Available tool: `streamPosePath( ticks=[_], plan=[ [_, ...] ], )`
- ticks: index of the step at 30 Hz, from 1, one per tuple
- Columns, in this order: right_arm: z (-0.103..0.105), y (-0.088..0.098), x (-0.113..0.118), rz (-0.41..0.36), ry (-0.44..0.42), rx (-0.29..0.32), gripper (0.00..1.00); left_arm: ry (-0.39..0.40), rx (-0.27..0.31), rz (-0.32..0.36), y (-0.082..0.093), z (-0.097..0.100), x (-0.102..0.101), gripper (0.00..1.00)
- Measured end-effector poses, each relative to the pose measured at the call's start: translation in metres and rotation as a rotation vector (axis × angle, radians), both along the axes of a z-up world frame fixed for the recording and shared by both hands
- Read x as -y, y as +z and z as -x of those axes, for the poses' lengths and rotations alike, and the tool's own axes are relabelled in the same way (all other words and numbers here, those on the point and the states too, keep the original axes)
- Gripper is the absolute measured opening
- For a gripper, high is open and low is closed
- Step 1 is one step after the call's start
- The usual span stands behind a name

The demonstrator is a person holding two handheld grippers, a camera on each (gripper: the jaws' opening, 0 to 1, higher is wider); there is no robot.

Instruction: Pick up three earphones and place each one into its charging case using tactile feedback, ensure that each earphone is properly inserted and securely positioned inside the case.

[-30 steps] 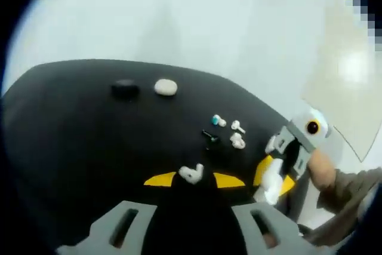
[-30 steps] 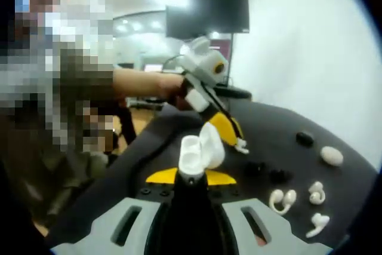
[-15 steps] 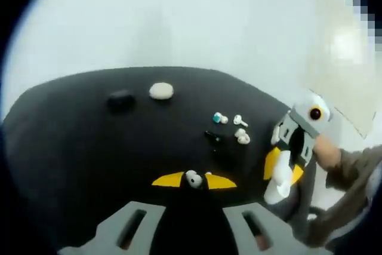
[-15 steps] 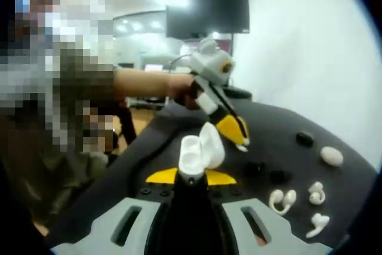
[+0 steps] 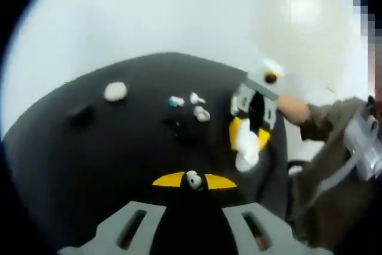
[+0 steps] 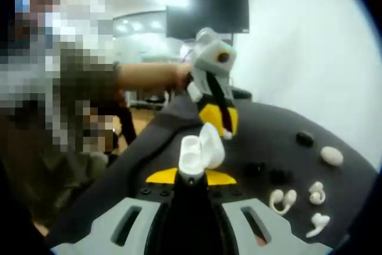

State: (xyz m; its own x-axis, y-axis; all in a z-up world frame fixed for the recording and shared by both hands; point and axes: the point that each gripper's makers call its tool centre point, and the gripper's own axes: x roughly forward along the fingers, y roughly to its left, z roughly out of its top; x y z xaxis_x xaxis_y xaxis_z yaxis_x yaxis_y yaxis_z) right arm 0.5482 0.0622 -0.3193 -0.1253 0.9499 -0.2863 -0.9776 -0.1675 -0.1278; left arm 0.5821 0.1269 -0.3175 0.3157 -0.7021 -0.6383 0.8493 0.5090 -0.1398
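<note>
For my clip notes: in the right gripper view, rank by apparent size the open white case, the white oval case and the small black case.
1. Open white case, though it sits nearest the camera, in the right claw.
2. White oval case.
3. Small black case, slightly smaller-looking and farther away, so unsure.

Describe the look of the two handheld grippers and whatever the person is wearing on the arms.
Both grippers have grey bodies with slotted jaw arms and yellow tips: left gripper, right gripper. From outside, in the right gripper view, the left gripper looks pale grey, with a black centre and yellow jaw ends. The sleeve is olive-brown.

soft blur, overhead glare, fisheye-warped edges
</note>
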Motion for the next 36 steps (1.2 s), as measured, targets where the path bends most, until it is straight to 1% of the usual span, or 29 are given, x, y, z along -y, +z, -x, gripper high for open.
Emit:
streamPosePath(
  ticks=[1, 4, 6, 7, 8, 9, 11, 13, 15, 17, 19, 20, 22, 23, 24, 25, 27, 30, 32, 34, 36],
  plan=[
    [0.000, 0.000, 0.000, 0.000, 0.000, -0.001, 0.17, -0.002, -0.009, 0.001, 0.000, 0.000, 0.001, 0.09],
    [0.000, 0.000, 0.000, 0.000, 0.000, -0.001, 0.17, -0.041, -0.039, 0.004, 0.001, 0.002, 0.004, 0.09],
    [0.000, 0.000, 0.000, 0.000, -0.001, -0.002, 0.17, -0.027, -0.053, -0.003, -0.001, 0.000, 0.004, 0.10],
    [0.000, 0.000, 0.000, 0.000, -0.001, -0.002, 0.17, -0.014, -0.072, -0.034, -0.006, 0.000, 0.001, 0.10],
    [0.000, 0.000, 0.000, -0.001, -0.001, -0.002, 0.17, -0.015, -0.069, -0.023, -0.006, -0.002, 0.003, 0.10],
    [0.000, 0.000, 0.000, -0.001, 0.000, -0.001, 0.17, 0.000, -0.071, -0.006, -0.004, -0.003, 0.003, 0.11],
    [0.000, 0.000, 0.000, -0.002, 0.000, -0.003, 0.17, 0.013, -0.079, 0.003, -0.003, -0.002, 0.002, 0.14],
    [0.000, 0.000, 0.001, -0.002, 0.000, -0.005, 0.17, 0.028, -0.073, 0.013, -0.003, 0.000, 0.000, 0.14],
    [0.000, 0.000, 0.001, -0.002, 0.001, -0.005, 0.17, 0.066, -0.080, 0.010, -0.002, 0.001, -0.005, 0.14],
    [0.000, 0.000, 0.001, -0.002, 0.001, -0.006, 0.17, 0.141, -0.125, 0.051, 0.001, 0.003, -0.009, 0.15],
    [0.000, 0.001, 0.001, -0.002, 0.001, -0.006, 0.17, 0.196, -0.119, 0.078, 0.005, 0.002, -0.016, 0.13],
    [0.000, 0.001, 0.001, -0.002, 0.001, -0.005, 0.17, 0.224, -0.134, 0.091, 0.006, 0.004, -0.019, 0.12],
    [0.000, 0.001, 0.001, -0.002, 0.002, -0.006, 0.17, 0.292, -0.194, 0.170, 0.010, 0.007, -0.021, 0.11],
    [0.000, 0.001, 0.001, -0.002, 0.002, -0.006, 0.17, 0.329, -0.214, 0.206, 0.012, 0.006, -0.022, 0.11],
    [0.000, 0.001, 0.001, -0.002, 0.002, -0.005, 0.17, 0.357, -0.230, 0.244, 0.014, 0.006, -0.023, 0.11],
    [0.000, 0.001, 0.001, -0.003, 0.002, -0.005, 0.17, 0.380, -0.234, 0.261, 0.014, 0.006, -0.023, 0.11],
    [0.000, 0.001, 0.001, -0.003, 0.002, -0.005, 0.17, 0.401, -0.224, 0.272, 0.013, 0.005, -0.023, 0.11],
    [-0.001, 0.001, 0.002, -0.003, 0.002, -0.004, 0.17, 0.440, -0.236, 0.260, 0.005, 0.004, -0.021, 0.11],
    [-0.001, 0.001, 0.002, -0.003, 0.002, -0.004, 0.17, 0.449, -0.238, 0.258, 0.000, 0.006, -0.016, 0.12],
    [-0.001, 0.001, 0.002, -0.003, 0.001, -0.003, 0.17, 0.437, -0.238, 0.275, -0.002, 0.008, -0.009, 0.12],
    [-0.002, 0.001, 0.002, -0.003, 0.001, -0.003, 0.17, 0.445, -0.241, 0.287, -0.004, 0.005, -0.007, 0.12]
  ],
)
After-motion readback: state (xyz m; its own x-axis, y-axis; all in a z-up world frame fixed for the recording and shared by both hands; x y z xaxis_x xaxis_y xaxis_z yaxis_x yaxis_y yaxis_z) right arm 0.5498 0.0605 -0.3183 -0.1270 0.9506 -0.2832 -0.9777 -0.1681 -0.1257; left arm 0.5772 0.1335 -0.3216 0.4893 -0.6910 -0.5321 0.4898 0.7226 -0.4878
